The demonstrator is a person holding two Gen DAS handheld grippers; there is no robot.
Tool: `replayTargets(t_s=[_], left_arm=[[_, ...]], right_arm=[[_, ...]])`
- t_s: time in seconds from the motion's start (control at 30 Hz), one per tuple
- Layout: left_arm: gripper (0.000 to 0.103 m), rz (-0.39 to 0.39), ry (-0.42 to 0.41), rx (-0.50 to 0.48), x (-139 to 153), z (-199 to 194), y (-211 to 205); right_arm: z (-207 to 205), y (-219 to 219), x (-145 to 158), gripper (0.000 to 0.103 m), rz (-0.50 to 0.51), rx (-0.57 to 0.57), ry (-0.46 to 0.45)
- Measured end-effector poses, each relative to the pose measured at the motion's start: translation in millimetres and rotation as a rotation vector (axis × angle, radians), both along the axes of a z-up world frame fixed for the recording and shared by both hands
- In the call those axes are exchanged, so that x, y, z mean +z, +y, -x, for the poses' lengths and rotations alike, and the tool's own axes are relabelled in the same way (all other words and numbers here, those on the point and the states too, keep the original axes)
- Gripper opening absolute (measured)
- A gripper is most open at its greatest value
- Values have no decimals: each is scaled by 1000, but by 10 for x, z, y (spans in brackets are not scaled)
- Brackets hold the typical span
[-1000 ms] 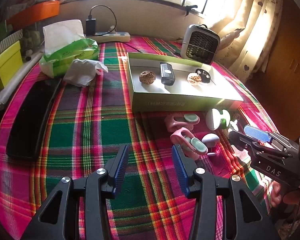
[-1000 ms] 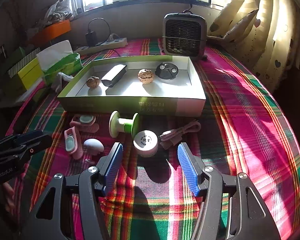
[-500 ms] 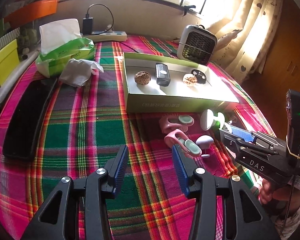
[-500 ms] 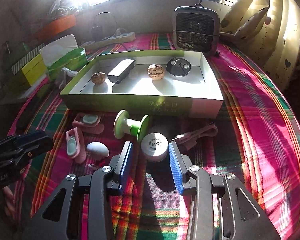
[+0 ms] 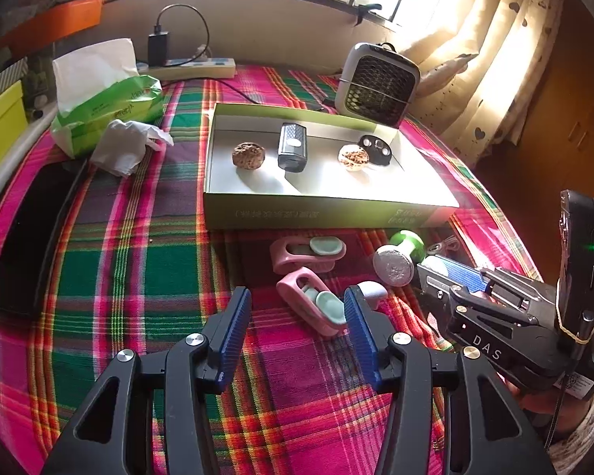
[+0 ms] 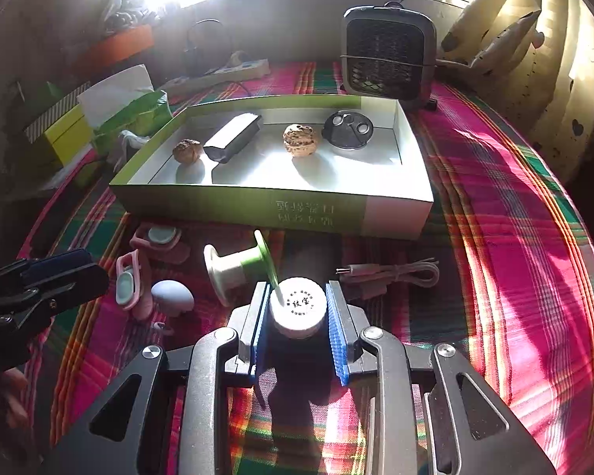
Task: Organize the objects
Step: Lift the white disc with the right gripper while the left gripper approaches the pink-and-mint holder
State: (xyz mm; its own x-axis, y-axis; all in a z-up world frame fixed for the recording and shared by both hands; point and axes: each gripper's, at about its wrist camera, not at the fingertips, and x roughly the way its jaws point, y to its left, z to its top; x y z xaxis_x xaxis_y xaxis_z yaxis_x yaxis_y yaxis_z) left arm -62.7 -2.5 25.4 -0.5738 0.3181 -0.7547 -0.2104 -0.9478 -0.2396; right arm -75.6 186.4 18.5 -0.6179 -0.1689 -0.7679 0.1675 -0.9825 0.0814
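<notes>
A: what changed vs a second ago?
B: right gripper (image 6: 297,312) was wide with the white round tin (image 6: 297,308) sitting ahead of it on the plaid tablecloth (image 6: 514,261); now the blue pads sit either side of the tin, jaws closing, pads on its sides. Left gripper (image 5: 297,328) has slid toward the pink clips, jaws opening

A: left holding anything?
B: no, jaws apart, nothing pressed. Nearer pink clip (image 5: 313,306) lies just beyond the tips, part between them, not touched

A: surroundings, big first
B: tablecloth, then green tray box (image 6: 233,204) behind the tin holding two walnuts, a dark bar and a dark round piece. Small heater (image 6: 388,57) behind the box, tissue pack (image 5: 107,99) far left. In front of the box: green spool (image 6: 237,267) touching or just beside the tin, coiled cable (image 6: 392,273) to the right, second pink clip (image 5: 307,253), grey egg-shaped thing (image 6: 173,297)

A: anything blocking?
B: spool crowds the tin's left side
</notes>
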Motion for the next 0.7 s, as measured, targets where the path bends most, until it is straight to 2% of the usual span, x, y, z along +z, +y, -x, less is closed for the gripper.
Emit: replayTargets(t_s=[0.37, 0.7], left_arm=[[48, 52, -43, 34, -108, 118, 138], [48, 114, -32, 59, -97, 95, 48]], right_arm=[[-102, 51, 8, 29, 19, 35, -7], [-70, -9, -11, 29, 29, 73, -11]])
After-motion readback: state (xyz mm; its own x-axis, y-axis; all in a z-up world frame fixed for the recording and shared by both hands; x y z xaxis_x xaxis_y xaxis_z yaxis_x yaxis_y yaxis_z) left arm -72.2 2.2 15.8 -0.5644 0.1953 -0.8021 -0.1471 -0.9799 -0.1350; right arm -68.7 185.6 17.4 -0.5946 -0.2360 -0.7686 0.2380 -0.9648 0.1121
